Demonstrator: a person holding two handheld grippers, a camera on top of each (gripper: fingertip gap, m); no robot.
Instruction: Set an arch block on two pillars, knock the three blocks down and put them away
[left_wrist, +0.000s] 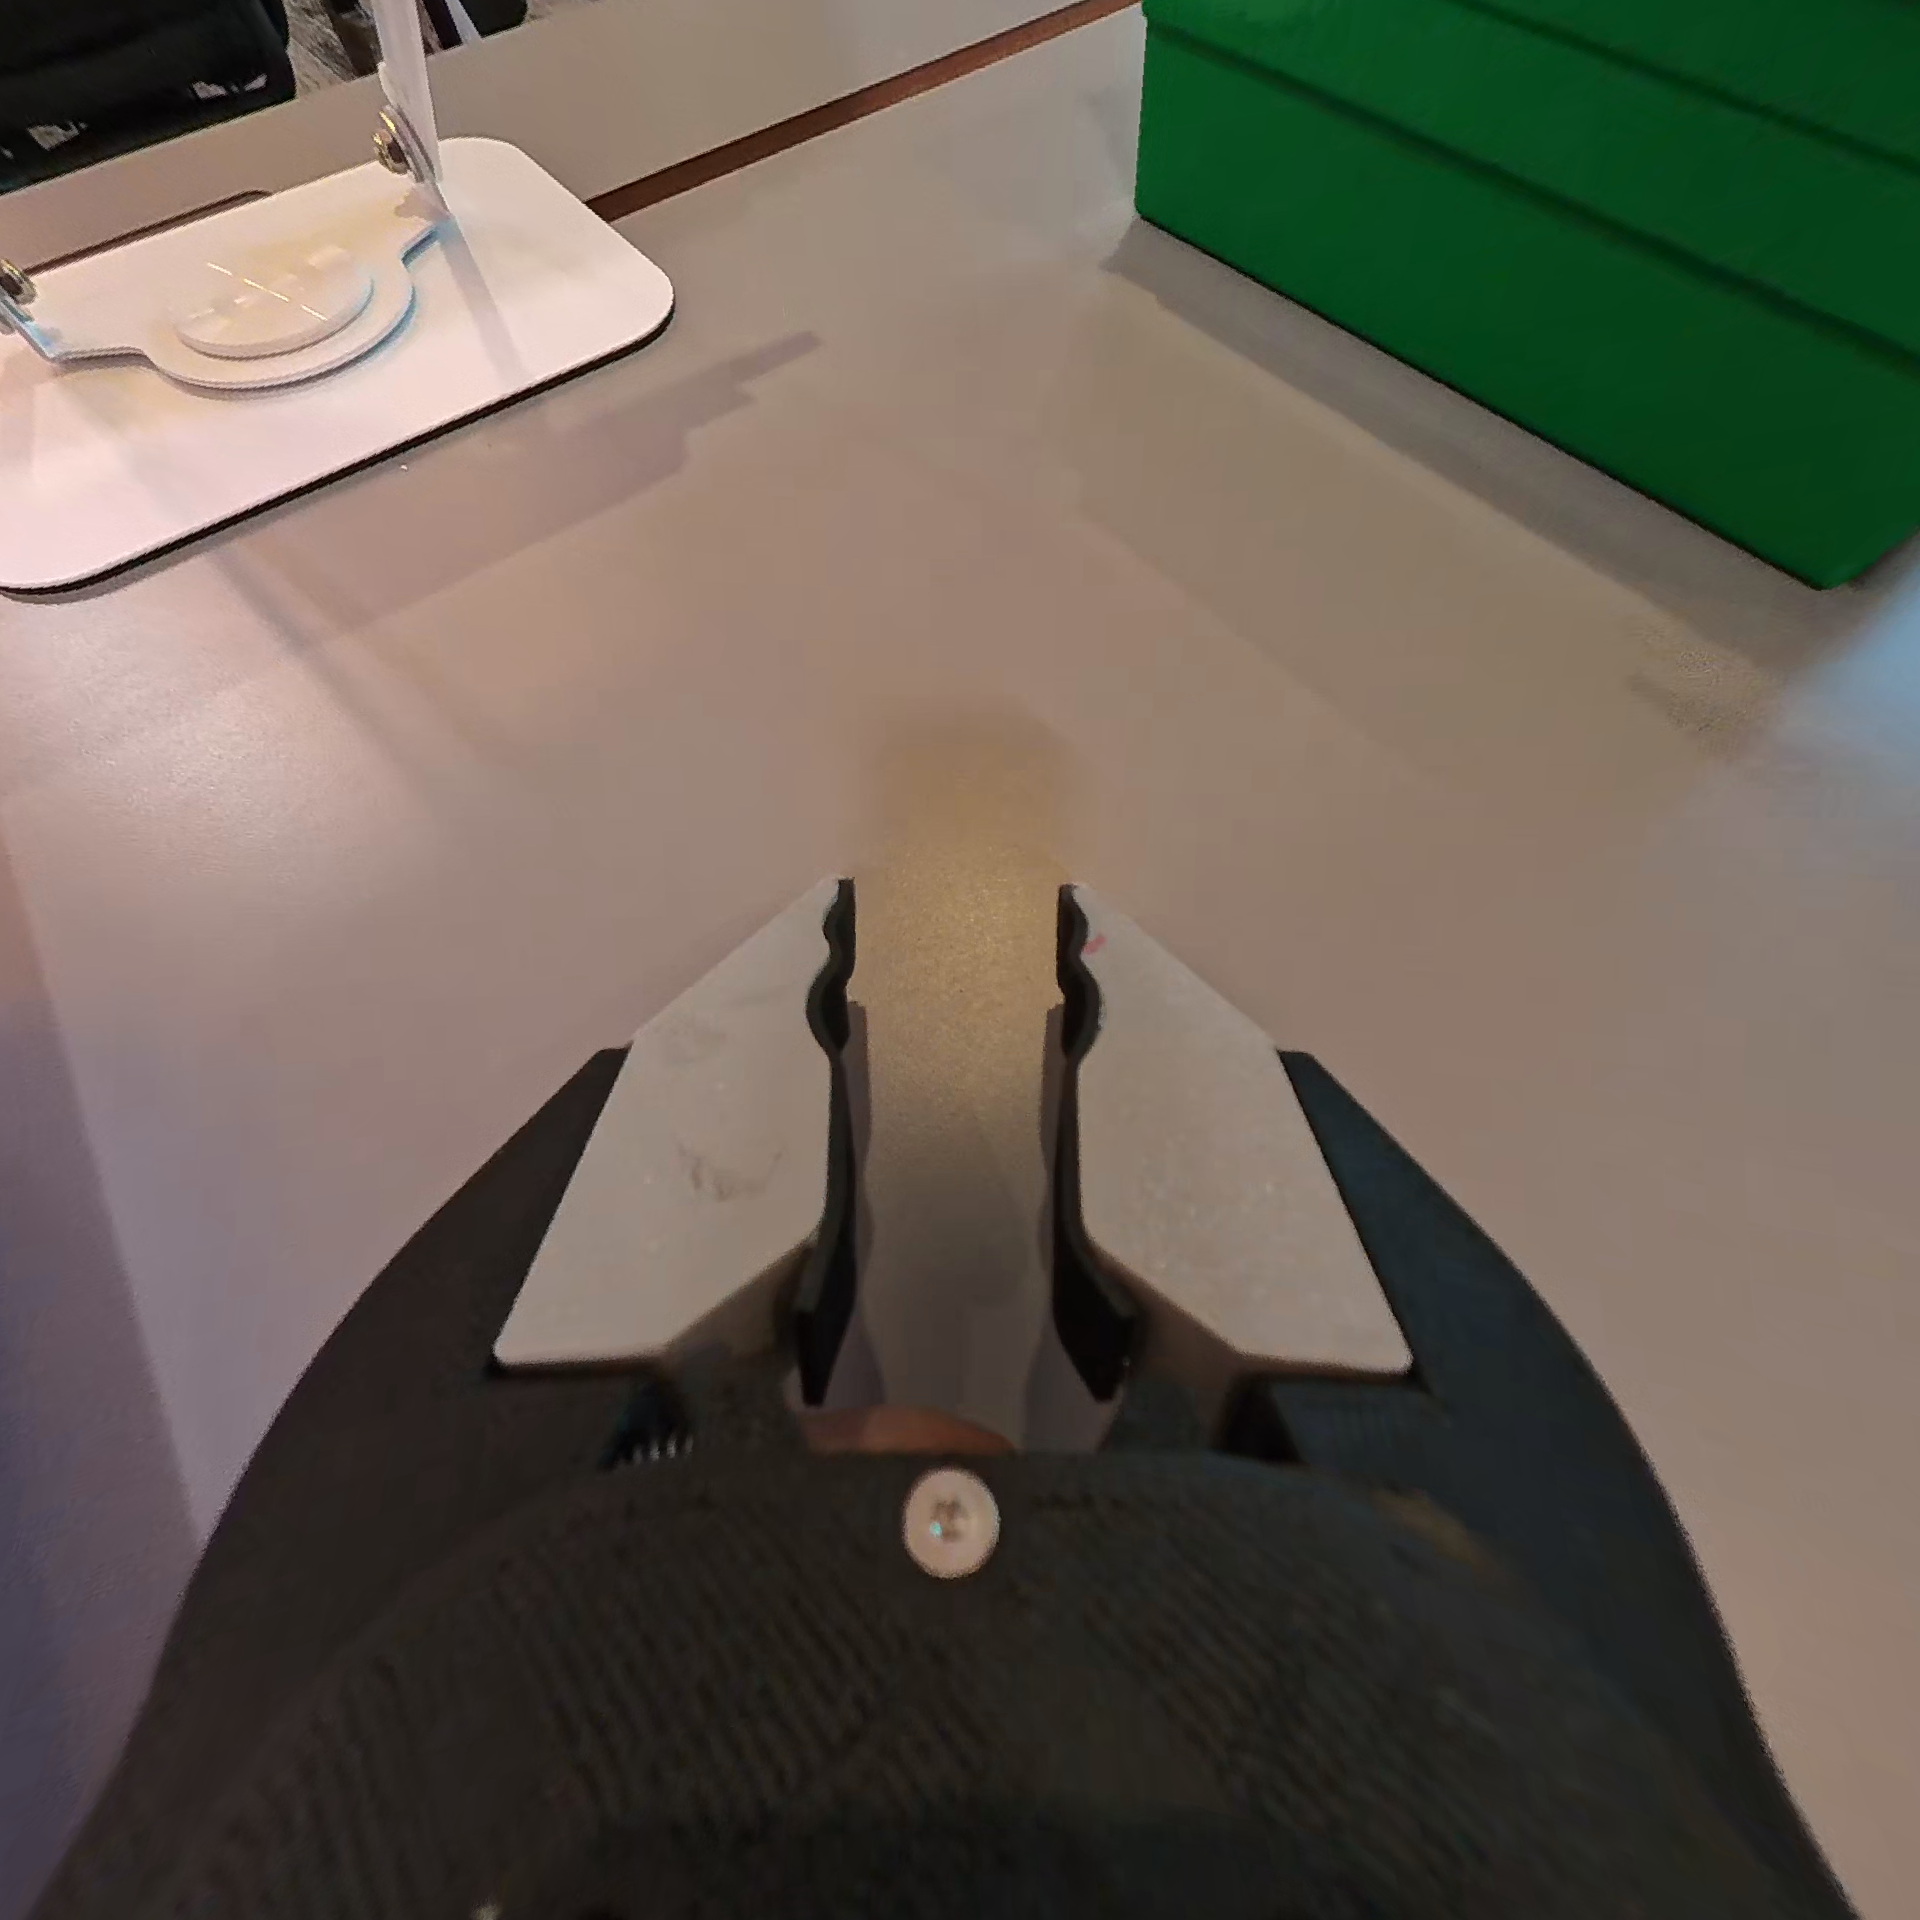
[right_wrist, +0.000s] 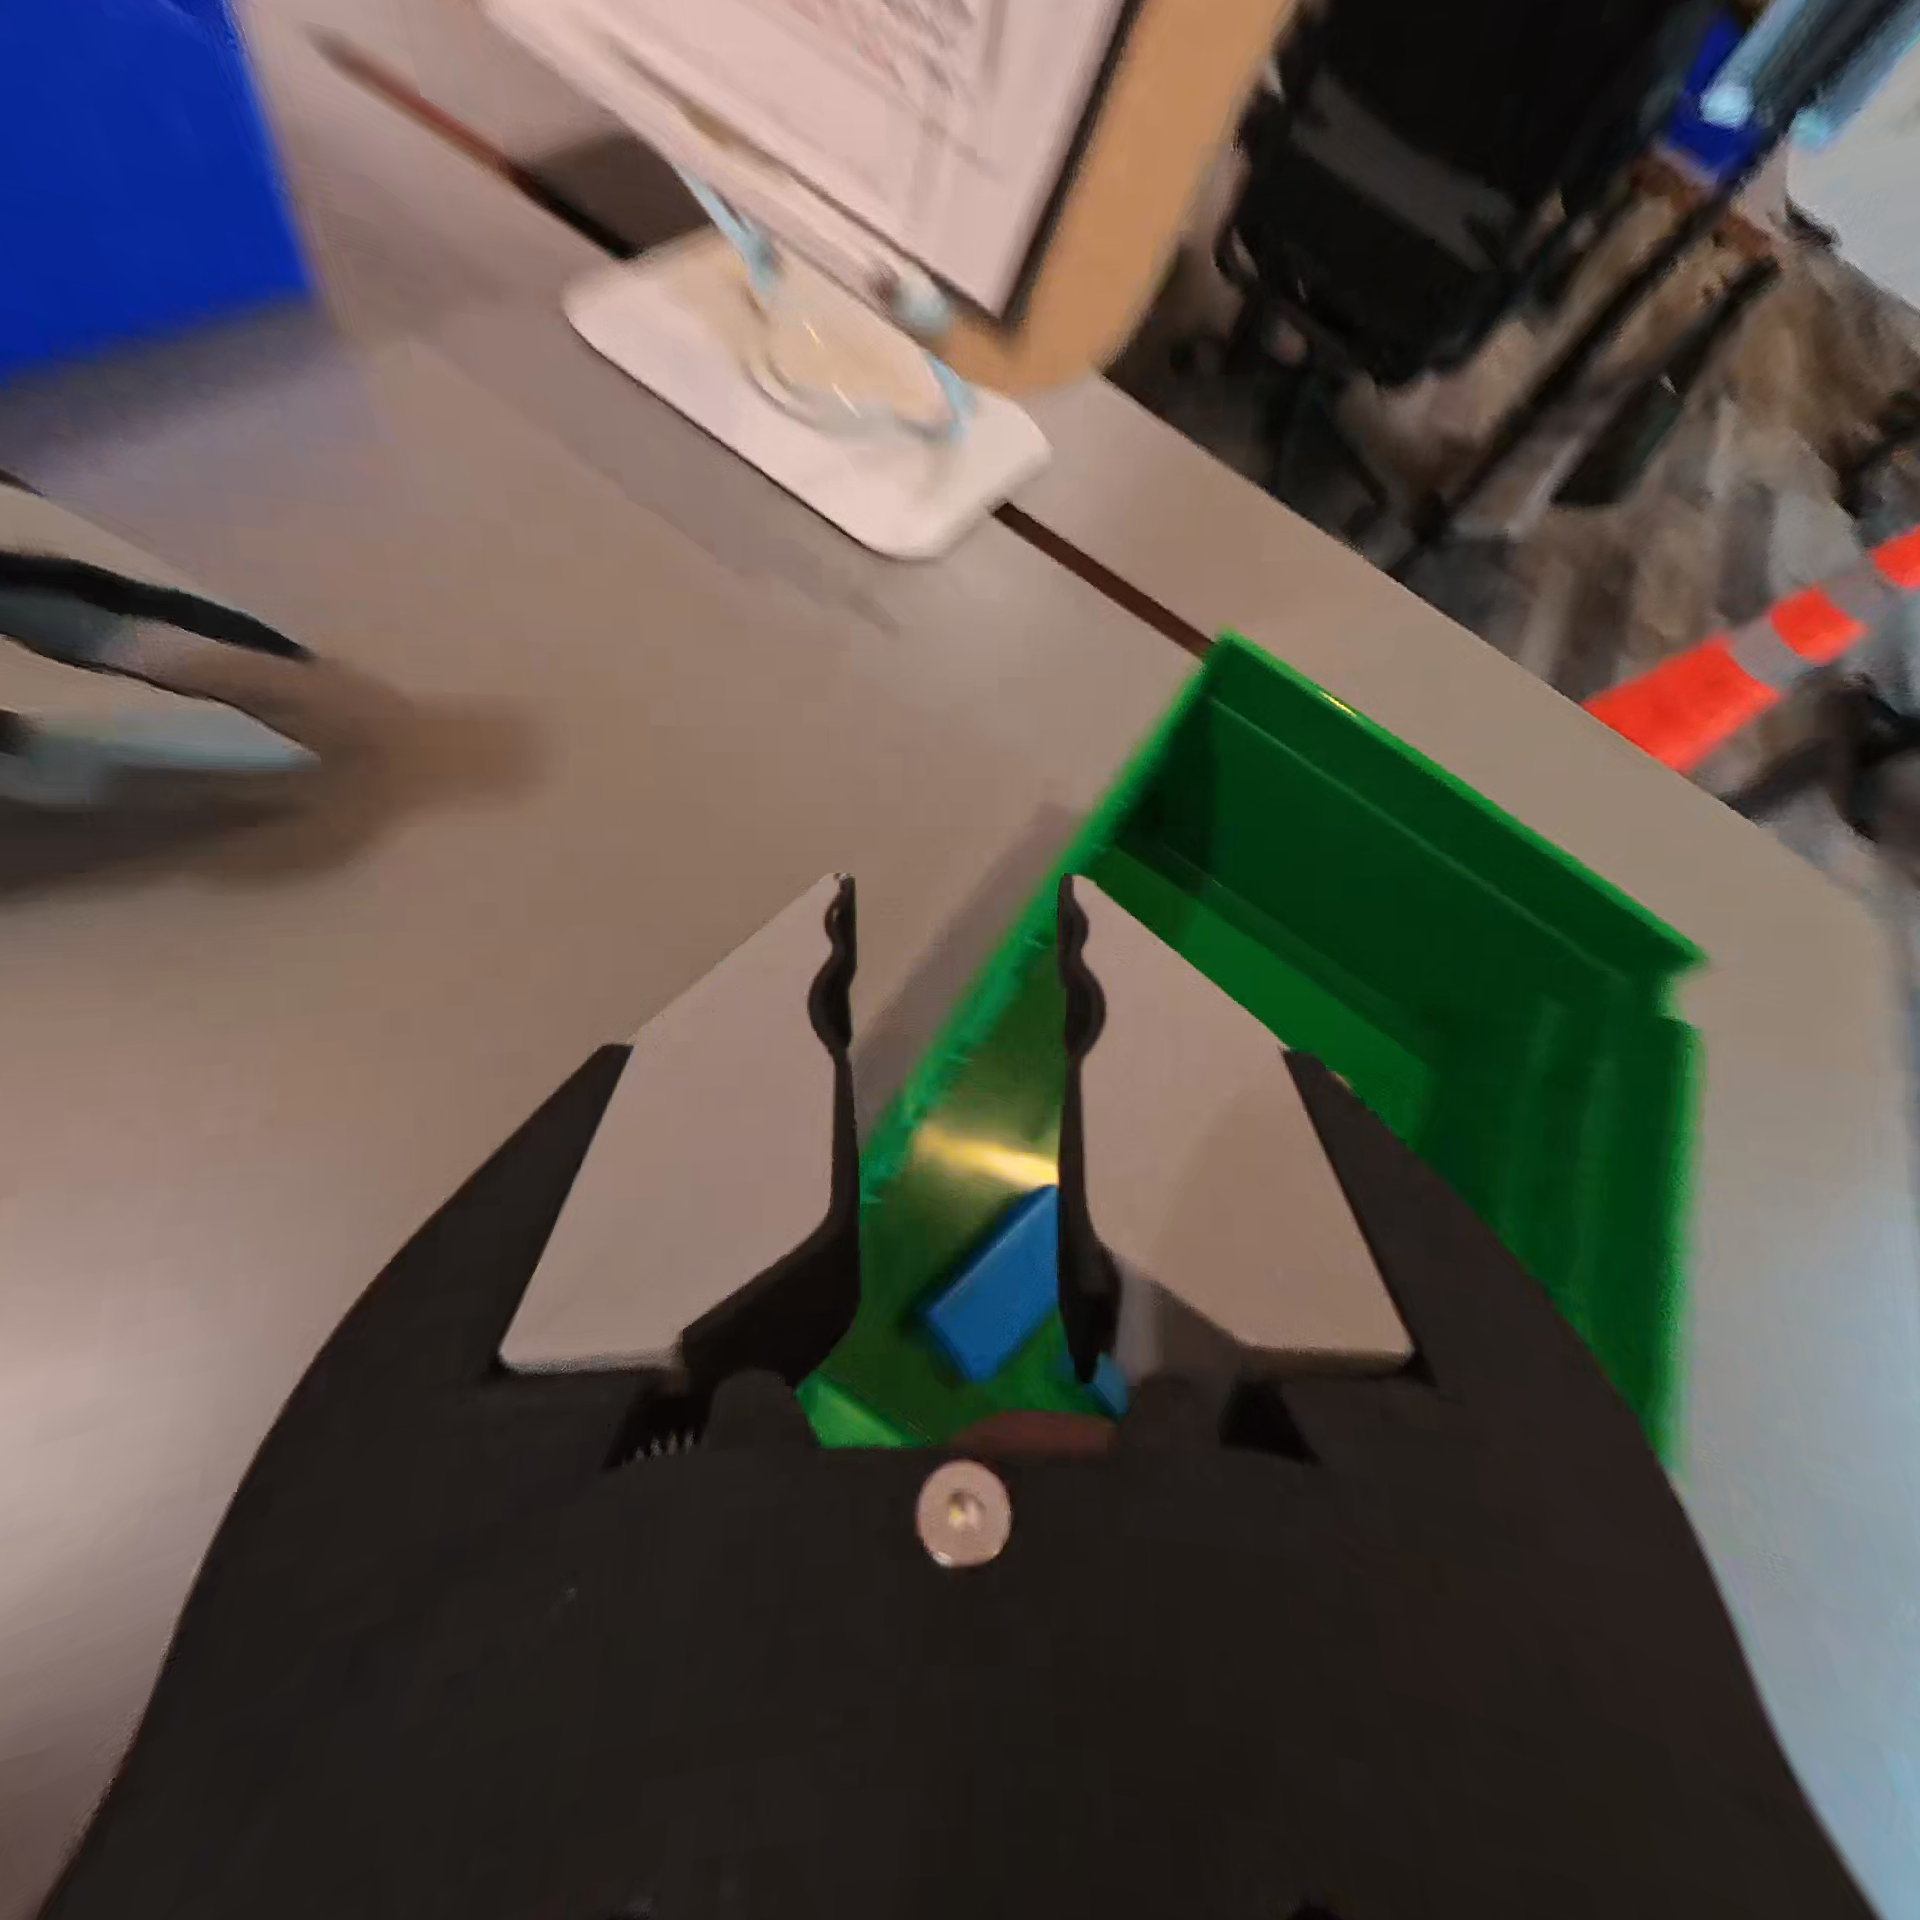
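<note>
In the right wrist view my right gripper (right_wrist: 956, 894) is open and empty, held over the near end of an open green box (right_wrist: 1455, 935). A blue block (right_wrist: 992, 1299) lies on the box floor, seen between the fingers. A second bit of blue (right_wrist: 1107, 1387) shows beside it, mostly hidden by the right finger. My left gripper (left_wrist: 956, 894) is open and empty above the bare grey table (left_wrist: 623, 831). It also shows blurred at the left edge of the right wrist view (right_wrist: 156, 686). The green box (left_wrist: 1558, 260) stands to its upper right.
A white stand base (left_wrist: 312, 343) sits at the far left of the table; in the right wrist view the stand (right_wrist: 831, 416) carries a board with paper. A blue container (right_wrist: 125, 177) is at the far left. The table edge runs behind the green box. The gap from one gripper's tips to the other's is roughly 25 cm.
</note>
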